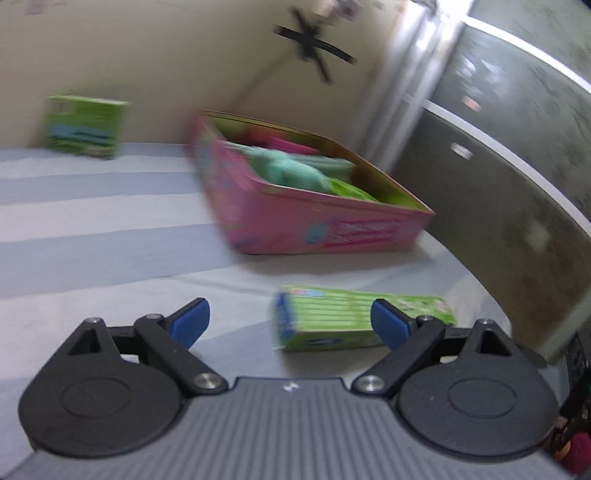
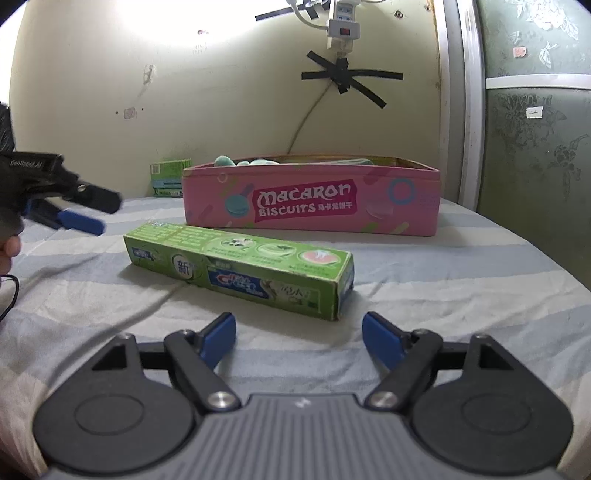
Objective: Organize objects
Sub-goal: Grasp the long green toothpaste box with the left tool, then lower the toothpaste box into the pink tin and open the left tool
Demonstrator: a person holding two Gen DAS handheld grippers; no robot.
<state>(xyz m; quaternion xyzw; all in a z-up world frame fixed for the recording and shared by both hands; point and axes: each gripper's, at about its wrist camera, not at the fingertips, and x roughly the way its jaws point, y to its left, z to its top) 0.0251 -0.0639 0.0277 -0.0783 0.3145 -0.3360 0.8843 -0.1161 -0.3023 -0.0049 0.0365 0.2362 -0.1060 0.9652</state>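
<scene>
A green toothpaste box [image 2: 240, 269] lies flat on the striped bed sheet, in front of a pink Macaron Biscuits tin [image 2: 314, 201]. The tin is open and holds a teal soft item [image 1: 291, 170] and green packets. My right gripper [image 2: 299, 332] is open and empty, just short of the toothpaste box. My left gripper [image 1: 290, 321] is open and empty, with the toothpaste box [image 1: 343, 321] just beyond its right finger; this view is blurred. The left gripper also shows in the right wrist view [image 2: 85, 210], hovering left of the box and tin.
A second small green box [image 2: 170, 177] stands at the back against the cream wall, left of the tin; it also shows in the left wrist view [image 1: 85, 127]. A patterned green cabinet door [image 2: 535, 147] borders the bed on the right. A power strip [image 2: 343, 26] hangs on the wall.
</scene>
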